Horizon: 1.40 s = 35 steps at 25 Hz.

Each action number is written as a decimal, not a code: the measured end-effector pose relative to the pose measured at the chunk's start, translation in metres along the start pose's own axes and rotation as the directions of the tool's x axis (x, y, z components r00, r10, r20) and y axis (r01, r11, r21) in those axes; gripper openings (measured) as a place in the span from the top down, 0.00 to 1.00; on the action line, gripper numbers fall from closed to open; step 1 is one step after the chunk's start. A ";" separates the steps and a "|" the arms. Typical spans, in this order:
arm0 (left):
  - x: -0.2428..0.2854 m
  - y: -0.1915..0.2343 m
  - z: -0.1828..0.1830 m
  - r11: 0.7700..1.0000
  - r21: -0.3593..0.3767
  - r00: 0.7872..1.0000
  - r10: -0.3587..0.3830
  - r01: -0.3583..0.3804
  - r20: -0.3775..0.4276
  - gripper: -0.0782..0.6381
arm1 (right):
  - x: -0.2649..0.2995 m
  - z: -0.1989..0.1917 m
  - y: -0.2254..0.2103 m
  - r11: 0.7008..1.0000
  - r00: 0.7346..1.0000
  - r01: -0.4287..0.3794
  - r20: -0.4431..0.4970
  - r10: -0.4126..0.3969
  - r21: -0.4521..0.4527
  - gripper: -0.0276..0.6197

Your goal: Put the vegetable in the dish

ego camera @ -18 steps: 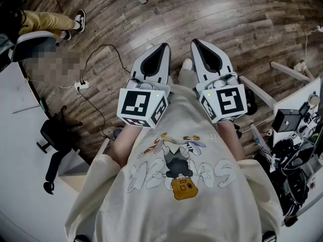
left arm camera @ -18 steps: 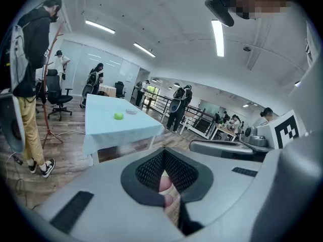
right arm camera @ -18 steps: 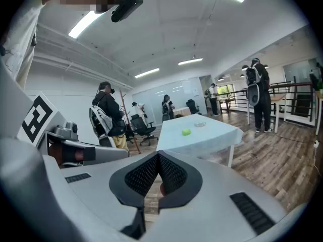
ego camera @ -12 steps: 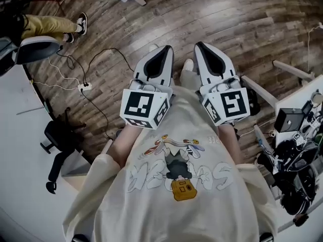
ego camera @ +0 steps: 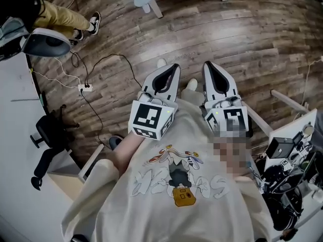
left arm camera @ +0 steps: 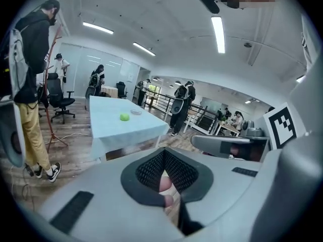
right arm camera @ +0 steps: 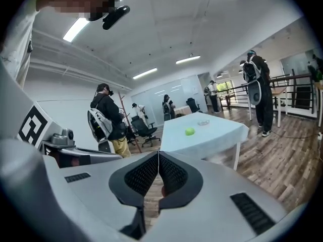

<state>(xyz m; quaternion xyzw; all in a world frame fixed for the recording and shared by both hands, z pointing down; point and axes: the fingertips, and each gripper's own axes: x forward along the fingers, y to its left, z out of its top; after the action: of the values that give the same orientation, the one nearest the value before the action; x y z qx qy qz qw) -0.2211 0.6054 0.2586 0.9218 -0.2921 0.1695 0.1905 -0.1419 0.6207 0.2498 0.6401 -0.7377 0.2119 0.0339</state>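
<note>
Left gripper view: green vegetable (left arm camera: 124,117) lies on the far light-blue surface (left arm camera: 108,131), near a clear dish (left arm camera: 136,112) but not in it. Right gripper view: same pair, dish beyond and right of the vegetable. Left gripper (left arm camera: 164,154): jaws closed, empty. Right gripper (right arm camera: 158,155): jaws closed, empty. Head view: both grippers side by side over the wood floor (ego camera: 242,29), well apart from the surface.
</note>
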 end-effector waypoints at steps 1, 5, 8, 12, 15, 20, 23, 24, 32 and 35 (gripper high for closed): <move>-0.002 0.014 0.005 1.000 -0.011 1.000 0.005 -0.005 0.006 0.90 | 0.012 0.004 0.006 1.000 1.000 -0.006 -0.003 0.006 -0.005 0.92; -0.008 0.074 0.031 0.999 -0.036 0.998 0.037 -0.035 0.058 0.90 | 0.067 0.023 0.039 0.998 0.999 -0.054 -0.005 0.054 -0.011 0.92; -0.018 0.114 0.048 0.998 -0.052 0.996 0.045 -0.041 0.083 0.90 | 0.106 0.038 0.073 0.997 0.997 -0.078 0.000 0.078 -0.007 0.92; -0.020 0.156 0.063 0.998 -0.064 0.994 0.026 -0.020 0.103 0.90 | 0.148 0.059 0.098 0.996 0.996 -0.082 0.021 0.083 -0.045 0.92; -0.021 0.179 0.071 0.998 -0.068 0.993 0.017 -0.009 0.120 0.90 | 0.168 0.063 0.100 0.998 0.998 -0.053 0.023 0.054 -0.034 0.92; -0.010 0.207 0.075 0.995 -0.096 0.994 0.011 0.000 0.113 0.90 | 0.195 0.068 0.095 0.999 1.000 -0.023 0.007 0.023 -0.032 0.92; 0.004 0.211 0.077 0.994 -0.105 0.996 0.012 -0.003 0.091 0.90 | 0.205 0.074 0.079 1.000 1.000 -0.010 0.001 0.010 -0.025 0.92; 0.010 0.211 0.079 0.995 -0.104 0.996 0.014 -0.005 0.088 0.90 | 0.206 0.077 0.071 1.000 1.000 -0.002 0.004 0.002 -0.020 0.92; 0.083 0.209 0.111 0.995 -0.087 0.996 0.062 -0.055 0.072 0.90 | 0.234 0.110 -0.012 1.000 1.000 -0.006 0.023 0.007 -0.029 0.92; 0.125 0.201 0.133 0.993 -0.091 0.995 0.082 -0.076 0.062 0.90 | 0.246 0.135 -0.053 0.999 0.999 -0.028 0.033 0.029 -0.046 0.92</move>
<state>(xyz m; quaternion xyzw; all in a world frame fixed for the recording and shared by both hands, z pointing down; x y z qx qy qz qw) -0.2191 0.3344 0.2466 0.9052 -0.3415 0.1333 0.2148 -0.1053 0.3387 0.2207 0.6321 -0.7519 0.1847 0.0328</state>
